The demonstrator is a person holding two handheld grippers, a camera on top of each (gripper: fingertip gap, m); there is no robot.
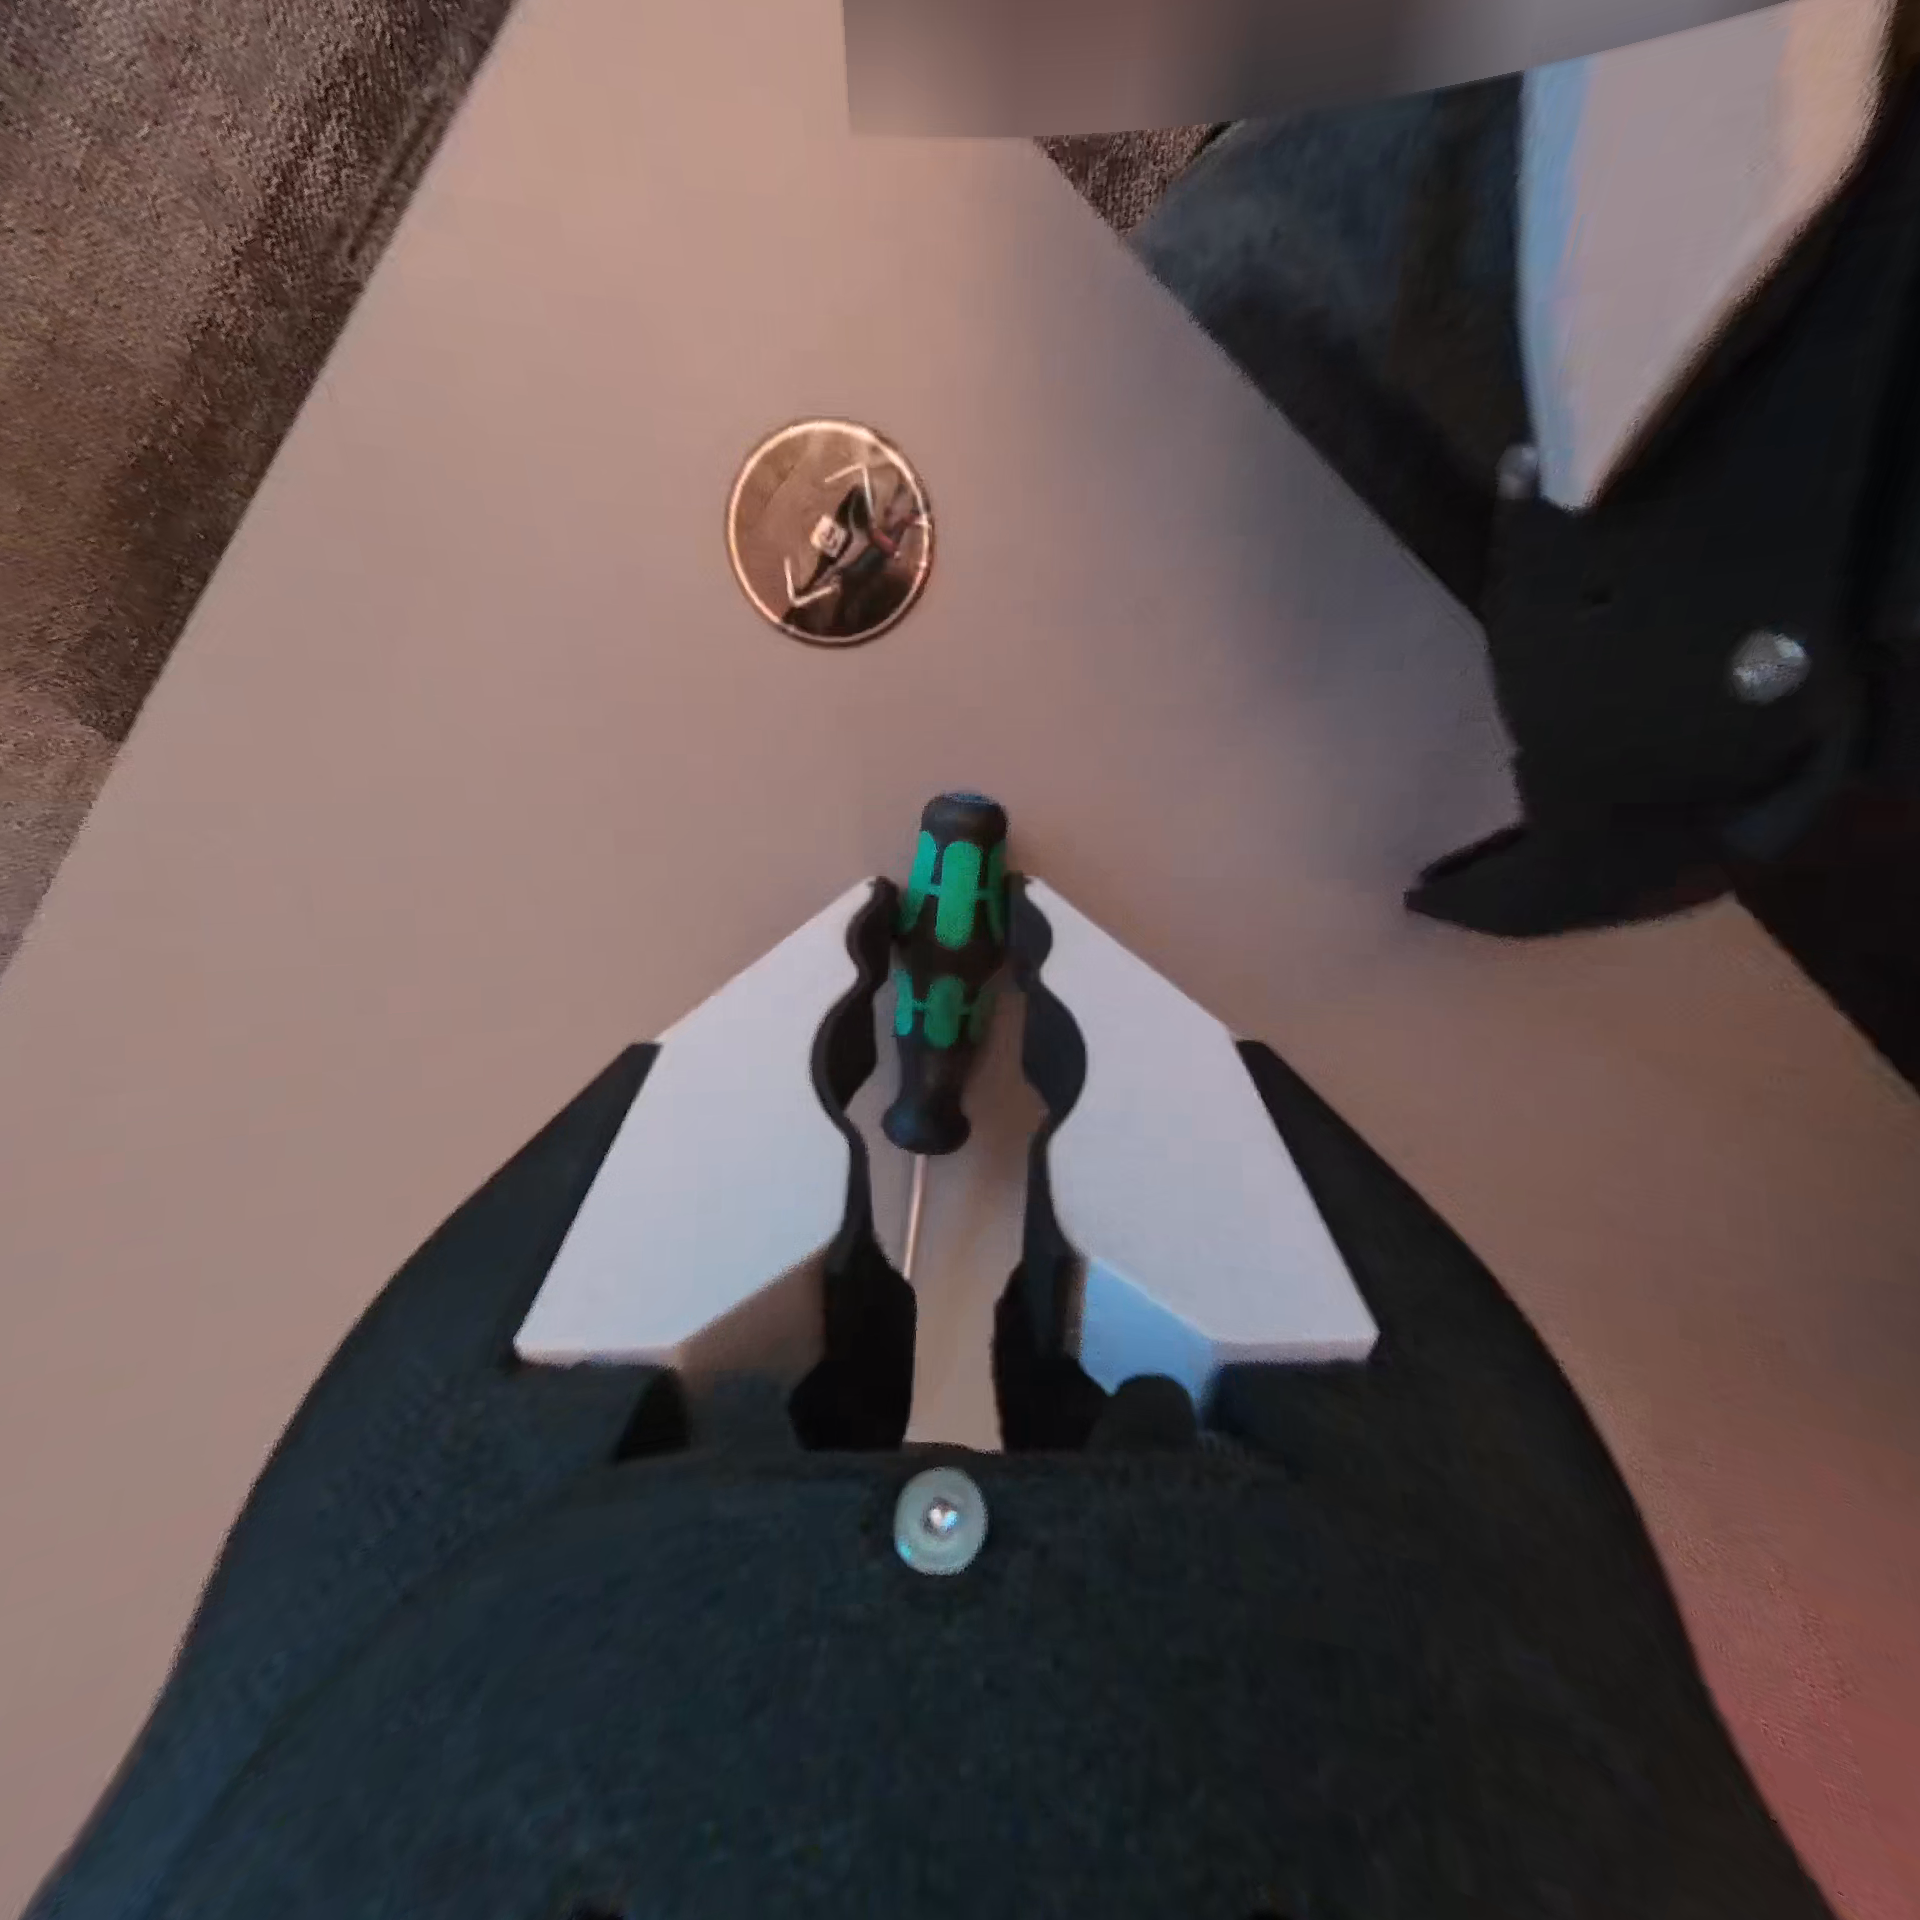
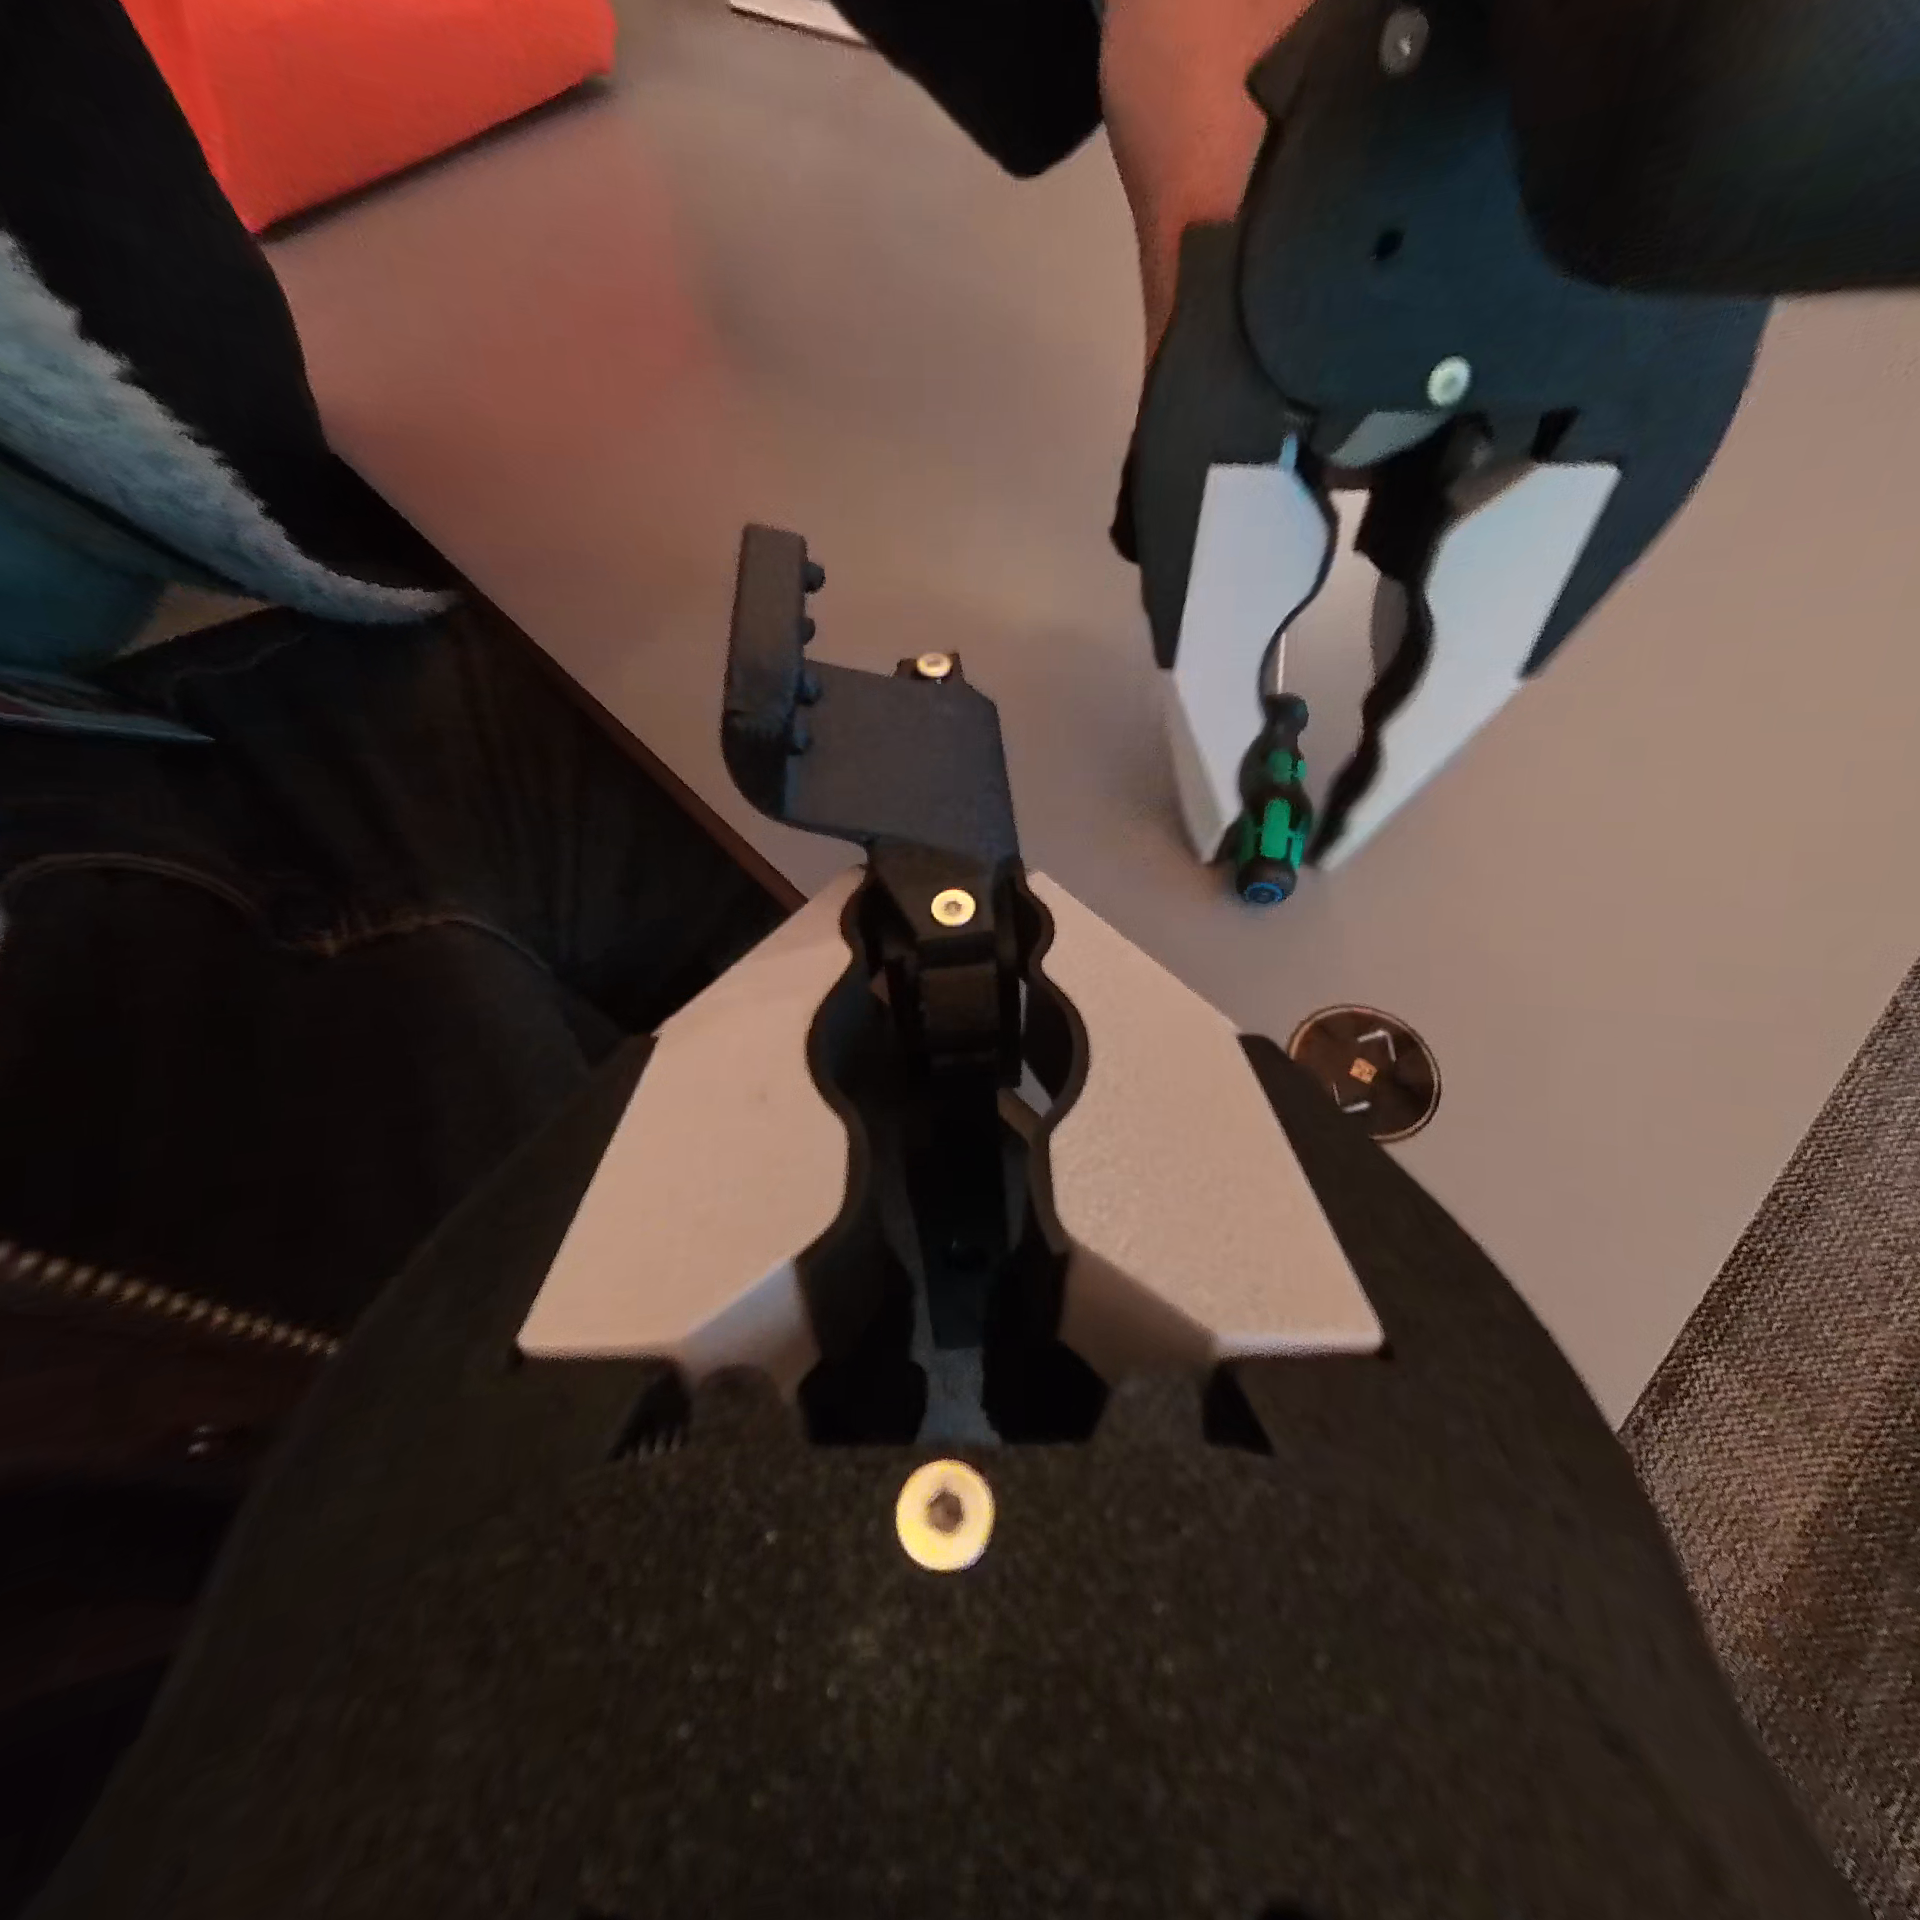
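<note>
Between the jaws of the left gripper point(image 1: 945, 894) sits a small green-and-black-handled screwdriver point(image 1: 945, 966), clamped at the handle, its butt end down near the pale matte counter point(image 1: 468, 831). Beyond it a round copper-coloured disc point(image 1: 829, 531) is set into the counter. Nearby, the right gripper point(image 2: 940, 883) clamps a black angular plastic bracket point(image 2: 873, 738).

Screwdriver point(image 1: 945, 966): black handle banded in green, blue end cap, held in a gripper point(image 1: 948, 894) with white fingers and black body. Beyond it on the pale tan table point(image 1: 468, 727) sits a copper-coloured disc point(image 1: 829, 530). Beside the table, mottled grey-brown carpet point(image 1: 156, 260).
</note>
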